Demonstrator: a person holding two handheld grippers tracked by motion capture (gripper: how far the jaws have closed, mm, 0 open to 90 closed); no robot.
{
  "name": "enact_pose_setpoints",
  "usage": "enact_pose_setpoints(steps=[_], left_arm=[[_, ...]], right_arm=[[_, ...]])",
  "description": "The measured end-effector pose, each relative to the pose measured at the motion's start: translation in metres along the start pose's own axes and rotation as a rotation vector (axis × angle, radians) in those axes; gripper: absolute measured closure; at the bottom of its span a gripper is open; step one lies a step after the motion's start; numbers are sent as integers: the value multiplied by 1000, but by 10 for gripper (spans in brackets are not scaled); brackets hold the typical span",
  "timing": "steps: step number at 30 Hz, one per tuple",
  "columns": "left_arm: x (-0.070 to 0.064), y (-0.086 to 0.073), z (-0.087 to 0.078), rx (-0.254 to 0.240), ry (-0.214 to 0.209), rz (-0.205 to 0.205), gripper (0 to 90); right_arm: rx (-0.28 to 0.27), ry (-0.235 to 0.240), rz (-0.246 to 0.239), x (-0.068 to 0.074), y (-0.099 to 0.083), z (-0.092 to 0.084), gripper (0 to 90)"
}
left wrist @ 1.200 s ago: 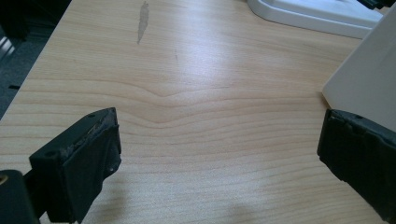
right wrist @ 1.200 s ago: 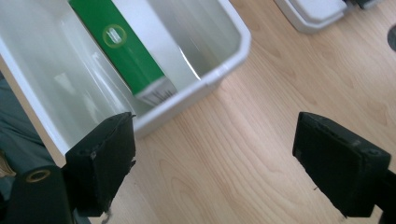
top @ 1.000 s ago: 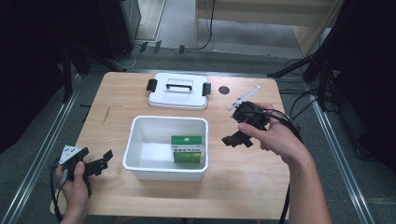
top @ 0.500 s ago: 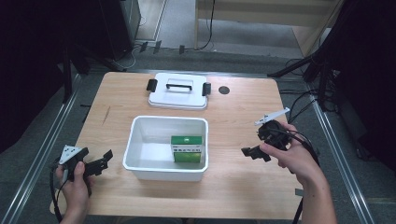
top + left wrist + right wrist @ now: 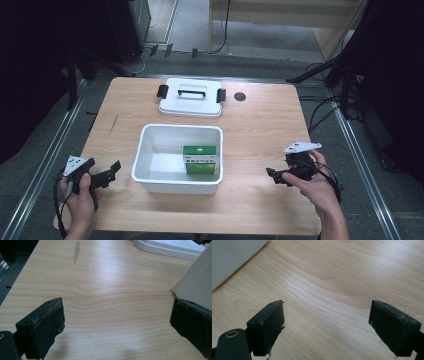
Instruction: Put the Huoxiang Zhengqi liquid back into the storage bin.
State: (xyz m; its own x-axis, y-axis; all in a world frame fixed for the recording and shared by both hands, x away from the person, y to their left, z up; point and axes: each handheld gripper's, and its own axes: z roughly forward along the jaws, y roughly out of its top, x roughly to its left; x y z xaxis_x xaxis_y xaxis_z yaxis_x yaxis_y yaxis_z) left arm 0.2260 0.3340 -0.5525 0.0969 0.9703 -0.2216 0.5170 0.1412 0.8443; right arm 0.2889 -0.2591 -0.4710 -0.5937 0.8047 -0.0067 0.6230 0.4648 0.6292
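Note:
A white open bin (image 5: pixel 150 172) sits mid-table with a green box (image 5: pixel 200 159) standing inside at its right. Its white lid (image 5: pixel 190 102) with black clips and handle lies behind it. My left gripper (image 5: pixel 111 173) rests low at the front left of the table, open, its jaws wide over bare wood (image 5: pixel 112 322), the bin's wall (image 5: pixel 197 285) just right of it. My right gripper (image 5: pixel 274 176) sits at the front right, open, nothing between its jaws (image 5: pixel 327 325), with the bin's corner (image 5: pixel 229 260) off to its upper left.
A small dark round mark (image 5: pixel 240 96) lies on the wooden table (image 5: pixel 260 125) right of the lid. Cables trail on the floor beyond the table's right edge. Metal rails run along both sides.
My right gripper has drawn back from the far right of the table toward the front right edge and come down low. The left gripper has stayed put.

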Motion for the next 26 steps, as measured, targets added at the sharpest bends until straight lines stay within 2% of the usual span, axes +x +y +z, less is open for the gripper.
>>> enact_pose_setpoints(steps=[1, 4, 5, 9, 13, 14, 17, 18, 20, 24, 25, 26], left_arm=[[0, 0, 0, 0, 0, 0, 4], [0, 0, 0, 0, 0, 1, 4], [0, 0, 0, -1, 0, 1, 3], [0, 0, 0, -2, 1, 1, 3], [0, 0, 0, -2, 1, 1, 3], [0, 0, 0, -1, 1, 1, 3], [0, 0, 0, -1, 1, 1, 3], [0, 0, 1, 1, 1, 1, 4], [0, 0, 1, 3, -1, -1, 4], [0, 1, 2, 7, 3, -3, 4], [0, 1, 2, 7, 1, -6, 3], [0, 1, 2, 11, -3, -8, 4]], right_arm=[[-12, -10, 6, 0, -4, 2, 129], [-52, -95, -8, 4, -16, 6, 129], [-68, -111, -15, 6, -19, 7, 129], [-148, -122, -2, 11, -36, 12, 129], [-254, -122, 49, 11, -55, 16, 129], [-298, -153, 81, 10, -62, 17, 132], [-382, -225, 158, 4, -79, 18, 141], [-406, -227, 185, 2, -84, 17, 144], [-426, -198, 209, -3, -88, 16, 144], [-405, -180, 223, -3, -94, 21, 136], [-431, -194, 228, -3, -94, 20, 145], [-452, -180, 245, -3, -95, 19, 141]])
